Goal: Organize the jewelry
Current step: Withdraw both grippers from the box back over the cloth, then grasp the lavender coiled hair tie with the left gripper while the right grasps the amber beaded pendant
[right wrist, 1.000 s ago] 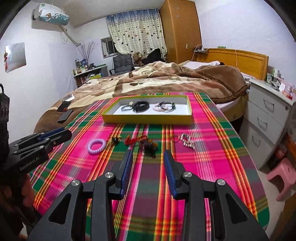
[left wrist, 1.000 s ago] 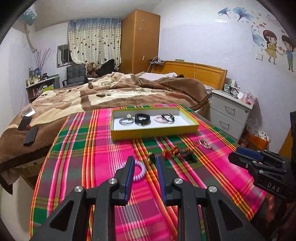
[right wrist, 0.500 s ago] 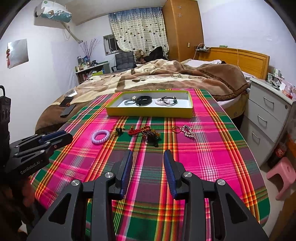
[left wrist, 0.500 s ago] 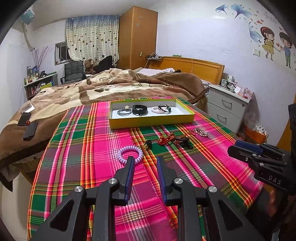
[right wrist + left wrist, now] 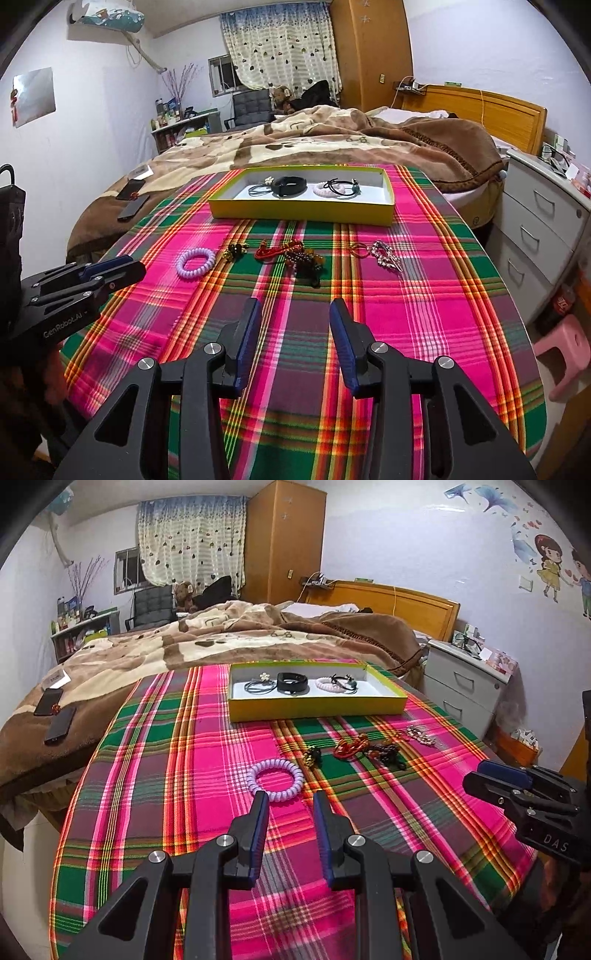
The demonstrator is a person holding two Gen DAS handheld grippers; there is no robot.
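Observation:
A yellow tray [image 5: 317, 710] [image 5: 299, 212] at the far side of the plaid table holds several hair ties and bracelets. Nearer lie a lilac spiral hair tie [image 5: 275, 780] [image 5: 195, 261], a small dark-and-gold piece [image 5: 312, 755] [image 5: 236, 250], a red bracelet [image 5: 351, 746] [image 5: 271, 251], dark beads [image 5: 388, 755] [image 5: 304, 260] and a silver piece [image 5: 421, 735] [image 5: 386, 256]. My left gripper [image 5: 290, 797] stands open just short of the lilac tie, nothing between its fingers. My right gripper [image 5: 295, 304] hovers empty over the cloth, short of the beads, its jaws opening.
A bed with a brown blanket [image 5: 229, 638] lies beyond the table; two phones [image 5: 59, 723] rest on it. White drawers [image 5: 539, 221] and a pink stool [image 5: 565, 347] stand to the right. Each gripper shows in the other's view: right gripper [image 5: 517, 794], left gripper [image 5: 81, 284].
Both views have tilted down a little, so the table items sit higher in frame. The lilac tie is now just beyond the left fingertips. The right jaws have spread wider.

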